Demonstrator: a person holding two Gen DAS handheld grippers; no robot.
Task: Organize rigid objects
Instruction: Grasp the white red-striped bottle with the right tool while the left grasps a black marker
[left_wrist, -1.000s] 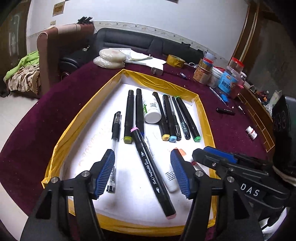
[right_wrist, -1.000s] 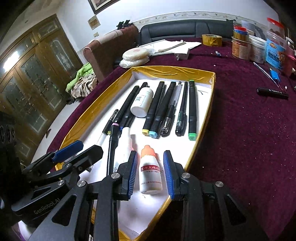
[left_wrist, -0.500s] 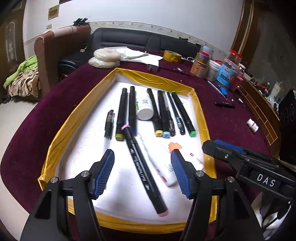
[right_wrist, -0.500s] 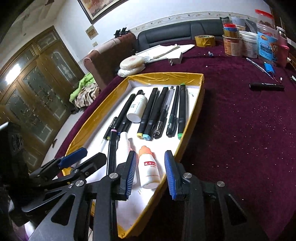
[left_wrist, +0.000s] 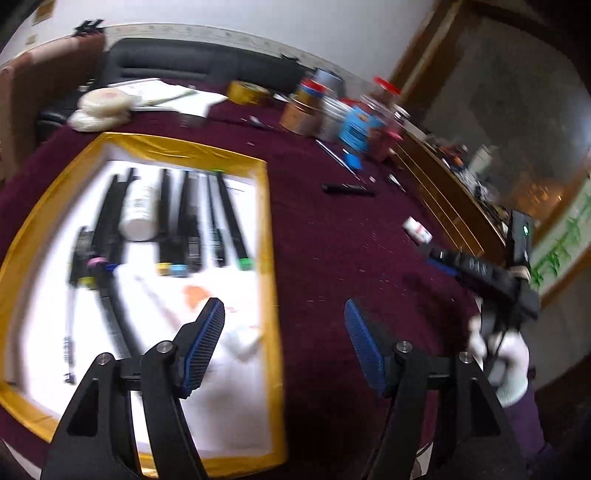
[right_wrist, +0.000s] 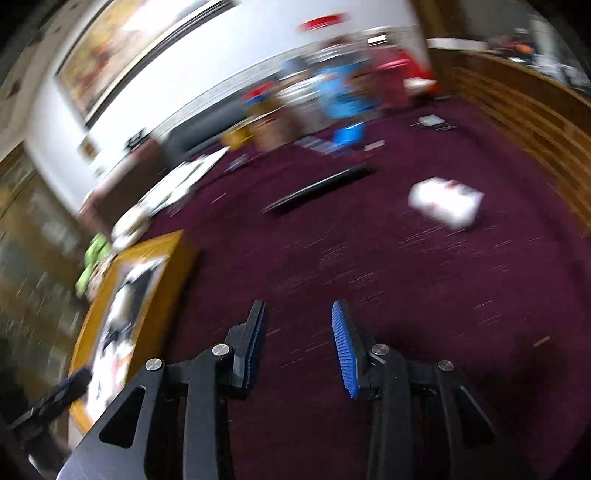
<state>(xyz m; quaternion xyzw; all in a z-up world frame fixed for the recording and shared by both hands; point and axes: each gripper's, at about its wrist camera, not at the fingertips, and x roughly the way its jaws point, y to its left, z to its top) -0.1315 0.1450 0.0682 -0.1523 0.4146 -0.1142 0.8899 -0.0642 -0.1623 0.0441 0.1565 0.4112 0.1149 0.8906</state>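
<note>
A gold-edged white tray (left_wrist: 271, 236) on the maroon table holds several black markers (left_wrist: 231, 218), a white bottle (left_wrist: 138, 214) and a small orange-capped bottle (left_wrist: 195, 295), all blurred. My left gripper (left_wrist: 284, 321) is open and empty above the tray's right edge. My right gripper (right_wrist: 299, 321) is open and empty over bare maroon cloth; it also shows in the left wrist view (left_wrist: 439, 256). A black marker (right_wrist: 321, 186) and a small white box (right_wrist: 445, 201) lie on the cloth ahead of it, also seen in the left wrist view as marker (left_wrist: 349, 188) and box (left_wrist: 417, 230).
Jars and tins (left_wrist: 332, 110), a yellow tape roll (left_wrist: 247, 92) and papers (left_wrist: 166, 96) stand at the table's far side. A wooden rim (right_wrist: 535, 122) bounds the table on the right. The tray (right_wrist: 166, 266) lies left of the right gripper.
Both grippers have swung right, away from the tray's contents. The right gripper has left the small orange-capped bottle in the tray and now faces the loose marker and white box.
</note>
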